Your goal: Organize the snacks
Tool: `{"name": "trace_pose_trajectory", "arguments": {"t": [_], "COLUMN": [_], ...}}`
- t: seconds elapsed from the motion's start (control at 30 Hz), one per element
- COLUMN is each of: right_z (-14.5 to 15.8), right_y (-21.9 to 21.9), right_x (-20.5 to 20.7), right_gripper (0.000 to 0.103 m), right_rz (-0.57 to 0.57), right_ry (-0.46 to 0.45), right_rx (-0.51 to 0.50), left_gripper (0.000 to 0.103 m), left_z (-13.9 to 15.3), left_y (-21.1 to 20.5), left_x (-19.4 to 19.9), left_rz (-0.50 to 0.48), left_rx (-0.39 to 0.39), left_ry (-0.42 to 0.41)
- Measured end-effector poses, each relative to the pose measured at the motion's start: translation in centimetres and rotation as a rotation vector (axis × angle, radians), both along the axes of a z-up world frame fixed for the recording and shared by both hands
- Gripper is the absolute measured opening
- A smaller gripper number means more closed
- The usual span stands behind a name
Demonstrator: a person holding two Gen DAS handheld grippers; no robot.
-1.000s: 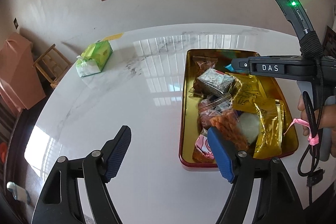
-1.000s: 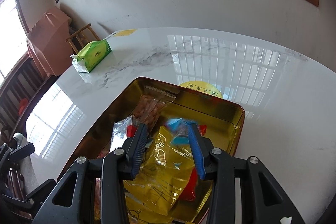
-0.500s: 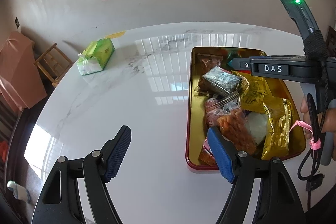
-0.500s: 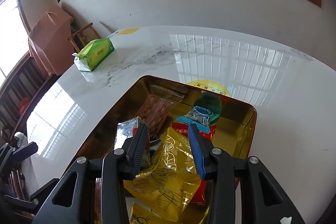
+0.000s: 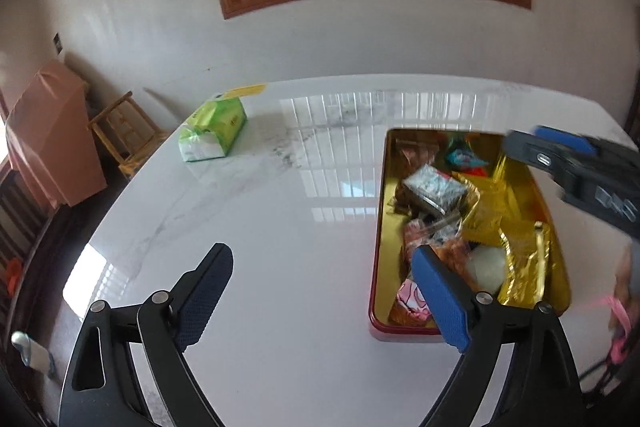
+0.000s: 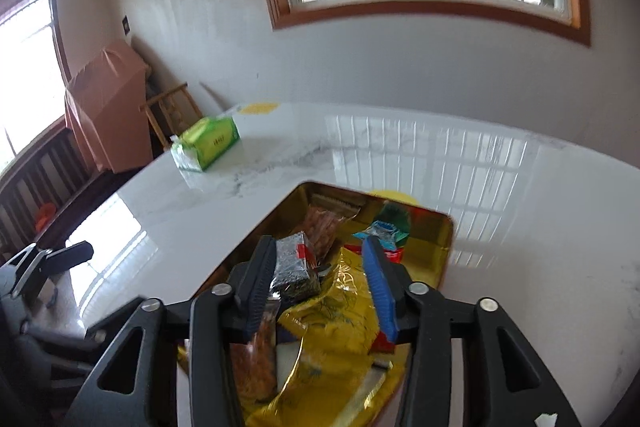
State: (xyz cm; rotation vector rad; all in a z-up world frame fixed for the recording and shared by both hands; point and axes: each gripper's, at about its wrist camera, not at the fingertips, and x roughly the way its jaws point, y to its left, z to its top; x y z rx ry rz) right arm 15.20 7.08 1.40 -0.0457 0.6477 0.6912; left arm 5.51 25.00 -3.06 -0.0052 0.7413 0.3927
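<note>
Right gripper [image 6: 320, 279] jaws just opening, nothing clamped, over gold foil packet [image 6: 336, 311] in gold tin tray [image 5: 382, 211] of snacks on white marble table [image 5: 280, 227]. Left gripper [image 5: 324, 299] jaws just widened, spread empty, above table beside tray. Green tissue pack [image 5: 212, 131] far corner.

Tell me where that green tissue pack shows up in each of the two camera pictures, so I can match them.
Left wrist view: the green tissue pack lies on the far left part of the white table, upper left of the picture.
Right wrist view: the same pack sits at the table's far left edge, left of centre.
Shared landmark: the gold snack tin, to the right of the pack in both views.
</note>
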Motion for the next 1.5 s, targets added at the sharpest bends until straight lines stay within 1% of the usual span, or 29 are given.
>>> {"name": "trace_pose_trajectory", "arguments": {"t": [0.03,0.1,0.17,0.2,0.33,0.4,0.47,0.57,0.63,0.7,0.87,1.17,1.23,1.37,1.5], "right_z": [0.7,1.6,2.6,3.2,5.0,6.1,7.1,8.6,9.3,9.8,10.6,11.2,11.3,11.5,11.4], "right_y": [-0.7,-1.6,-2.5,-3.0,-4.4,-5.3,-6.0,-7.1,-7.8,-8.3,-9.5,-10.5,-10.8,-11.3,-11.7], "right_x": [-1.0,-2.2,-3.5,-4.3,-6.9,-8.0,-8.9,-10.4,-11.3,-12.1,-13.7,-16.0,-16.2,-16.7,-16.9], "right_gripper": [0.055,0.057,0.06,0.062,0.067,0.072,0.073,0.078,0.082,0.083,0.084,0.084,0.087,0.088,0.09], "right_rz": [-0.008,-0.02,-0.024,-0.025,-0.039,-0.055,-0.063,-0.079,-0.089,-0.1,-0.118,-0.115,-0.117,-0.121,-0.127], "right_ry": [-0.023,-0.055,-0.08,-0.093,-0.159,-0.192,-0.215,-0.257,-0.28,-0.294,-0.321,-0.346,-0.349,-0.355,-0.355], "right_rx": [0.015,0.03,0.037,0.044,0.058,0.076,0.094,0.116,0.127,0.132,0.148,0.15,0.149,0.152,0.147], "left_gripper": [0.091,0.091,0.098,0.103,0.103,0.103,0.103,0.103,0.103,0.103,0.103,0.103,0.103,0.103,0.103], "left_z": [0.5,1.9,3.2,3.9,7.0,8.2,9.5,11.2,12.2,13.0,14.2,15.9,16.1,16.0,15.9], "left_y": [-0.1,-0.3,-0.8,-1.2,-3.0,-3.9,-4.6,-5.5,-6.2,-6.7,-7.4,-8.7,-8.8,-8.8,-8.7], "left_x": [-0.4,-1.7,-2.6,-3.1,-5.8,-6.8,-7.8,-9.2,-10.1,-10.6,-12.0,-14.7,-14.8,-14.7,-14.9], "left_rz": [-0.001,0.001,-0.015,-0.022,-0.043,-0.05,-0.085,-0.127,-0.136,-0.135,-0.194,-0.247,-0.256,-0.245,-0.244], "left_rx": [-0.007,-0.015,-0.006,0.005,0.082,0.109,0.096,0.077,0.07,0.063,0.003,0.019,0.024,0.018,0.004], "left_ry": [-0.023,-0.09,-0.136,-0.157,-0.27,-0.297,-0.32,-0.359,-0.382,-0.379,-0.401,-0.455,-0.451,-0.428,-0.438]}}
